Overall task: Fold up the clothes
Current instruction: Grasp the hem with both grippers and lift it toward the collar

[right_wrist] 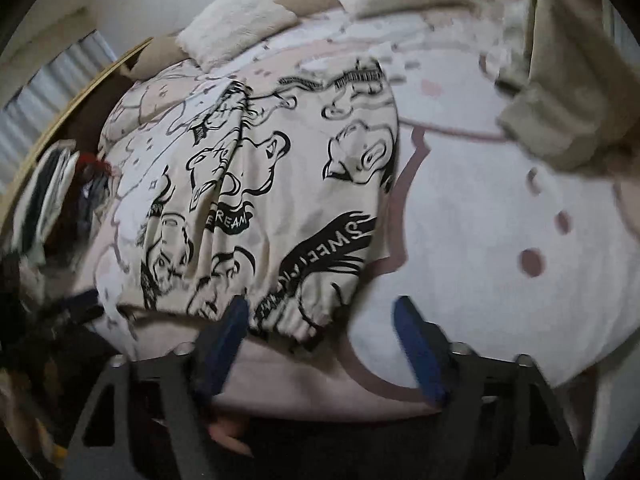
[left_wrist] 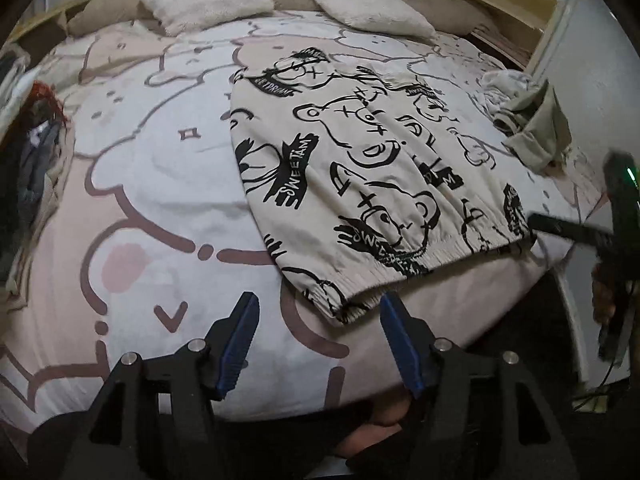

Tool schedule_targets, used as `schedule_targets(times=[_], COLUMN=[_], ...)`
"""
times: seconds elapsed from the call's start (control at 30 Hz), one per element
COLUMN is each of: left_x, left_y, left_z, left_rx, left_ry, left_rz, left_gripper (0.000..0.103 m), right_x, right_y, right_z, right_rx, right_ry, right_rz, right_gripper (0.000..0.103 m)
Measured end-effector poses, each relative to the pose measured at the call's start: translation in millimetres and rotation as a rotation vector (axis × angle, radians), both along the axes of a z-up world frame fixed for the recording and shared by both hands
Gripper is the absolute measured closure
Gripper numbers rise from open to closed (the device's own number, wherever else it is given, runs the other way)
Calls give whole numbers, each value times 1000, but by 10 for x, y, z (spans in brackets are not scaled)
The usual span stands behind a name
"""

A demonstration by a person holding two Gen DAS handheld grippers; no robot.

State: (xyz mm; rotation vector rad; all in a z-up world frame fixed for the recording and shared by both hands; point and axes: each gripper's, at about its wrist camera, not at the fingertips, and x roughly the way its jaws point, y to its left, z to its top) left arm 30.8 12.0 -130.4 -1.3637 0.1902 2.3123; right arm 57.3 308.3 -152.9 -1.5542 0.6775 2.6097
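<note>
A cream garment with black cartoon bear prints (left_wrist: 360, 168) lies flat on the bed, its elastic hem toward the near edge. The same garment (right_wrist: 264, 208) fills the middle-left of the right wrist view. My left gripper (left_wrist: 318, 312) is open just in front of the hem's left corner, nothing between its blue fingers. My right gripper (right_wrist: 320, 316) is open too, hovering over the hem's right corner; the view is blurred. From the left wrist view the right gripper (left_wrist: 560, 228) shows at the far right, near the hem's right end.
The bed carries a pink-and-white cartoon cover (left_wrist: 160, 184) with two fluffy pillows (left_wrist: 204, 0) at the head. An olive garment with a white one (left_wrist: 532, 120) lies crumpled at the right. A pile of dark clothes (left_wrist: 36, 148) sits at the left edge.
</note>
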Motion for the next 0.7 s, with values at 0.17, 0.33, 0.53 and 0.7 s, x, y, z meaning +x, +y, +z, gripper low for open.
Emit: schedule_targets(times=[0.17,0.33,0.53,0.7], left_x=[106,313,481,485], left_y=[120,350,489,583], left_z=[87,33,-434,-658], left_rx=[-108,-405,-671,-774], left_ry=[136,400,602,710], left_rz=[-115,-439,-785,-971], left_gripper=[40,40,40,40], right_x=[-127,-13,-9,-5], right_y=[-76,215,195,234], right_z=[-171,-165,-212,-230], right_rx=[-10,-19,9,-5], right_ry=[-27,-21,-36,-41], right_rz=[7,-84,-88,-90], right_gripper=[91,94,95,95])
